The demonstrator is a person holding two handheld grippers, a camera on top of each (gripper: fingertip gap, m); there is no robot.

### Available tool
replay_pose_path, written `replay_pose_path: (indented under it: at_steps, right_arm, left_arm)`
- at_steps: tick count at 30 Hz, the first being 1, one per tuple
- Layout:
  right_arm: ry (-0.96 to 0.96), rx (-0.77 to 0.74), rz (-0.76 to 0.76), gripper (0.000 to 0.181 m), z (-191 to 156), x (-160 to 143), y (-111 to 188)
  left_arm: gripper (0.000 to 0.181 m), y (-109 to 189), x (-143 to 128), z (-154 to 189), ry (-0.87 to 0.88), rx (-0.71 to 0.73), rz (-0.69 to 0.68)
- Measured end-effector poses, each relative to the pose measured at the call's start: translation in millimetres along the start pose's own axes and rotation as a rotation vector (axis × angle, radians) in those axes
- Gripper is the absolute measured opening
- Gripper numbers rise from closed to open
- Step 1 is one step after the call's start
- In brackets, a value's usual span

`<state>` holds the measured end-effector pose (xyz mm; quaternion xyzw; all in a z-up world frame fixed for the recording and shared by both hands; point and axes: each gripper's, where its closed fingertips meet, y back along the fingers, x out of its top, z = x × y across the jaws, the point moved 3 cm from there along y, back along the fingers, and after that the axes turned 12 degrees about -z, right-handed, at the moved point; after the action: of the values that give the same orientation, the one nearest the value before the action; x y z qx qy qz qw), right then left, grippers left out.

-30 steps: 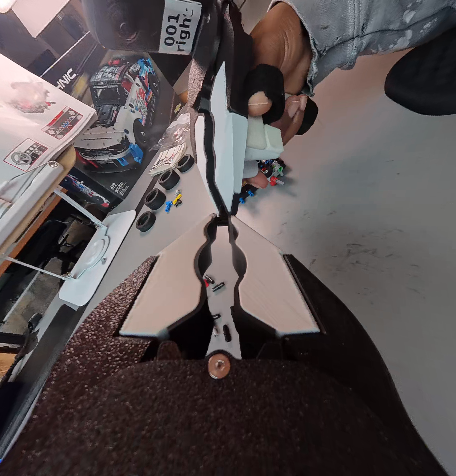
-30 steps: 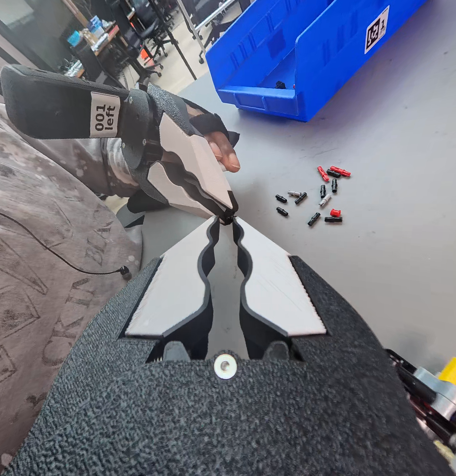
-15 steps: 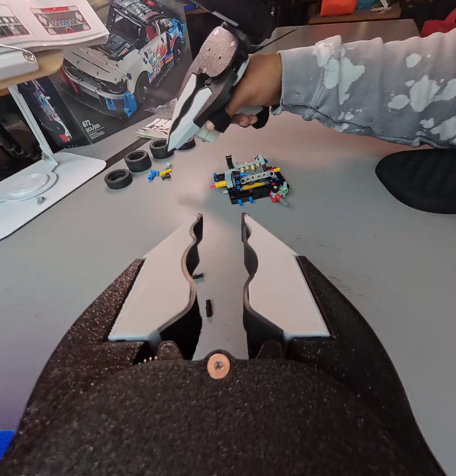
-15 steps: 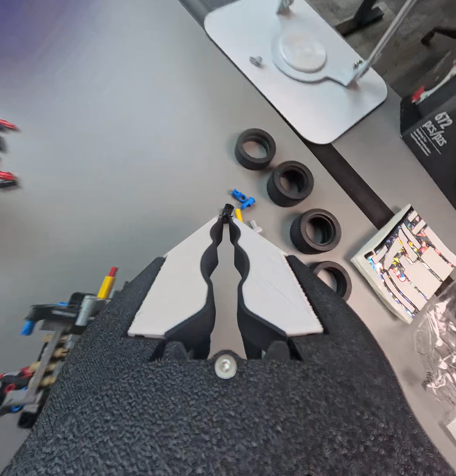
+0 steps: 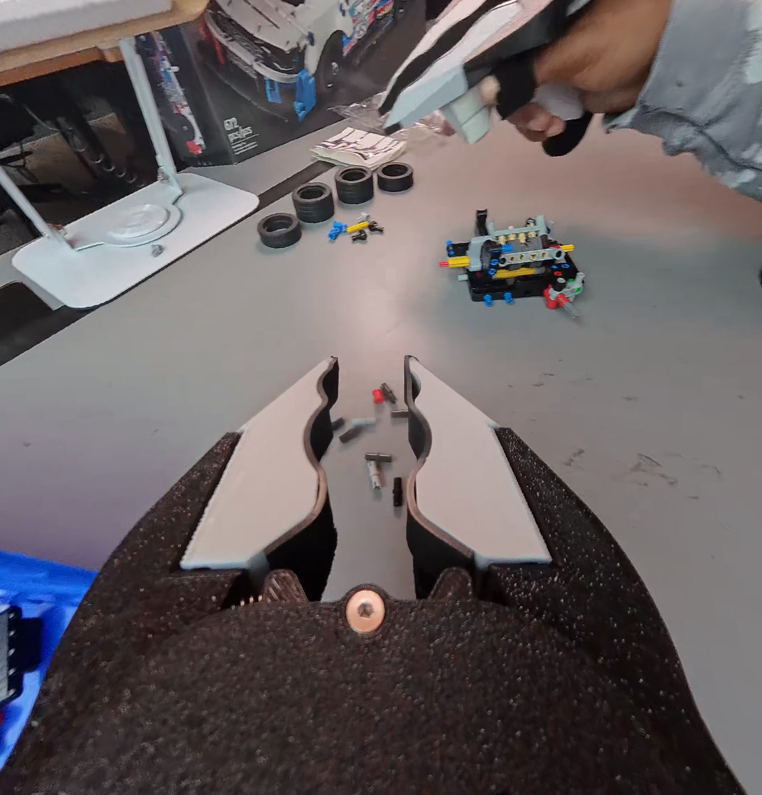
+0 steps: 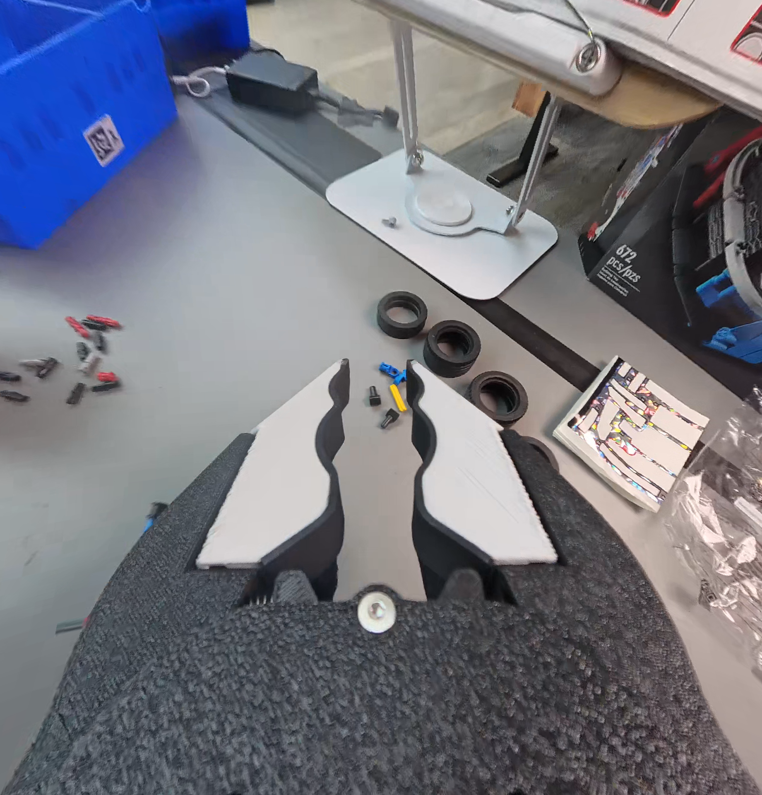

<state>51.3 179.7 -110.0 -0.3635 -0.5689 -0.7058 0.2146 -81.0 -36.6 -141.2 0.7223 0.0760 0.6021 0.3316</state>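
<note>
My left gripper [image 5: 370, 359] is open and empty, low over a scatter of small black, grey and red pins [image 5: 377, 434] that lie between its fingers on the grey table [image 5: 241, 344]. My right gripper [image 6: 377, 365] is open and empty above two small black pins [image 6: 381, 406], a yellow axle [image 6: 397, 395] and a blue connector [image 6: 390, 370], just left of several black tyres [image 6: 451, 347]. In the left wrist view the right gripper [image 5: 435, 86] hangs blurred at the top right, held by a hand. A partly built brick assembly [image 5: 516, 262] sits below it.
A white stand base [image 6: 443, 232] and a black box with a car picture [image 6: 693, 258] line the far edge. A sticker sheet [image 6: 628, 430] and a clear plastic bag [image 6: 736, 494] lie at the right. A blue bin [image 6: 48, 107] stands far left, beyond the pin pile [image 6: 69, 357].
The two grippers met tip to tip on a small black pin. The right carried it to the tyres and opened; the pin now lies there. The left opened and drew back over the pin pile.
</note>
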Motion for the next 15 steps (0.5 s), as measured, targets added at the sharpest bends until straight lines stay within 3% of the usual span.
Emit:
replay_pose_path:
  at_steps: [1,4,9,15]
  right_arm:
    - [0.002,0.025,0.01,0.026,-8,-2,11]
    - [0.034,0.103,-0.023,0.027,-36,-22,35]
    - [0.064,0.252,-0.16,0.042,-81,-74,58]
    - [0.09,0.162,-0.29,0.05,-88,-105,45]
  left_arm:
    - [0.03,2,-2,-7,0.019,0.01,-0.013]
    - [0.03,0,-17,-15,0.028,-0.042,-0.133]
    - [0.04,-2,-43,6,-0.035,-0.24,-0.317]
    - [0.039,-17,-58,5,-0.102,-0.171,-0.392]
